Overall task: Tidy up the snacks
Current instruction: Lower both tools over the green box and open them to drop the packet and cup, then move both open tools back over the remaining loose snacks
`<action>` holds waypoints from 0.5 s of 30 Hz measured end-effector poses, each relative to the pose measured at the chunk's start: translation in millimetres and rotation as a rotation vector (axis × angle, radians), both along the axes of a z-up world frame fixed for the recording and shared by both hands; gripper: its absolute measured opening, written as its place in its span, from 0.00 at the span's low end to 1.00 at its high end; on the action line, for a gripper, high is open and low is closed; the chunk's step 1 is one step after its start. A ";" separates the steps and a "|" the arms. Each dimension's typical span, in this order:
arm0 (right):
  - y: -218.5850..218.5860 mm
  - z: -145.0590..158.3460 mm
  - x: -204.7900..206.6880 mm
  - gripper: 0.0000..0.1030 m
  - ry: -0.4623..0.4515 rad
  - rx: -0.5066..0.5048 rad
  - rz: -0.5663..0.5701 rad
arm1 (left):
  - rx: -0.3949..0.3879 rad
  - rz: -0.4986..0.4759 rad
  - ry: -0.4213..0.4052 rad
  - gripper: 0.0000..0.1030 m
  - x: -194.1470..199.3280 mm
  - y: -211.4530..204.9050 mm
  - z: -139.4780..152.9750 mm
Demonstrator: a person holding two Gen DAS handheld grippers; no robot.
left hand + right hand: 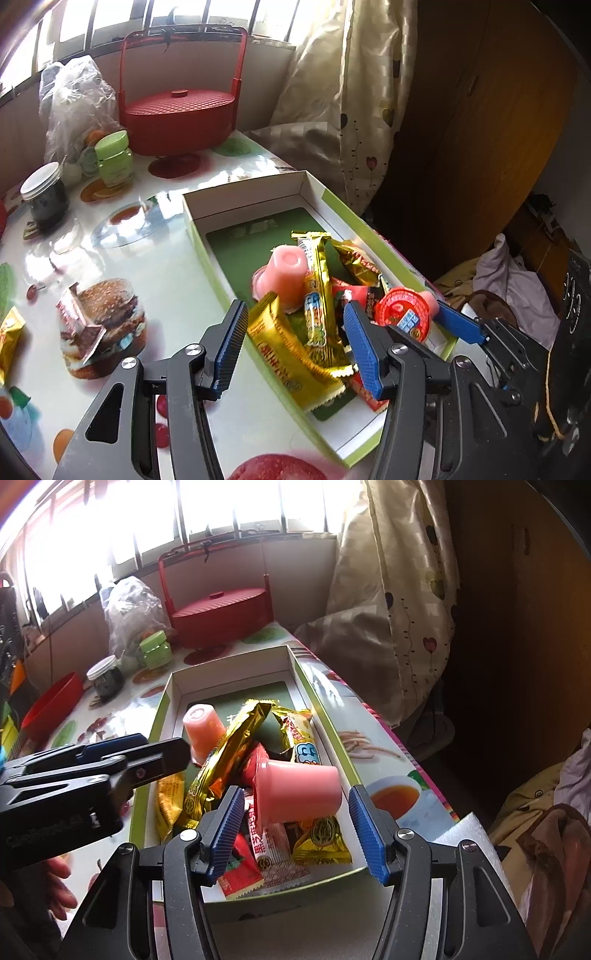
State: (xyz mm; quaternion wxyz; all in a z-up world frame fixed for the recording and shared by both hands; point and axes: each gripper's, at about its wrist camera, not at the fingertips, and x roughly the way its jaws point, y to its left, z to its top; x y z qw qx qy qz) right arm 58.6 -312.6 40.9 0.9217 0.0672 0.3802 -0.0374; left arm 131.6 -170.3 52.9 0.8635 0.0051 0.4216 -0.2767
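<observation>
Sunlit table (177, 258) is crowded: a red basket (180, 122), jars and a bag are set behind the box (295, 672) where snacks (236, 749) are piled. Both the left gripper (295, 347) and the right gripper (291, 830) are held open above it, apparently gripping nothing.

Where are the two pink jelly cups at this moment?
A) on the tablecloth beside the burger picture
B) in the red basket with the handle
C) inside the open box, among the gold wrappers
C: both pink jelly cups lie inside the open box, among the gold wrappers.
</observation>
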 end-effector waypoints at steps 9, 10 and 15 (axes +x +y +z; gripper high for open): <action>4.4 10.3 -10.0 0.58 -0.016 0.008 -0.004 | 0.030 0.039 -0.039 0.54 -17.7 22.8 11.5; 5.5 11.5 -11.4 0.58 -0.020 0.008 -0.002 | 0.035 0.046 -0.047 0.54 -20.2 26.7 12.9; 13.7 17.7 -14.4 0.58 -0.032 0.003 0.014 | 0.040 0.071 -0.052 0.54 -25.2 42.1 14.9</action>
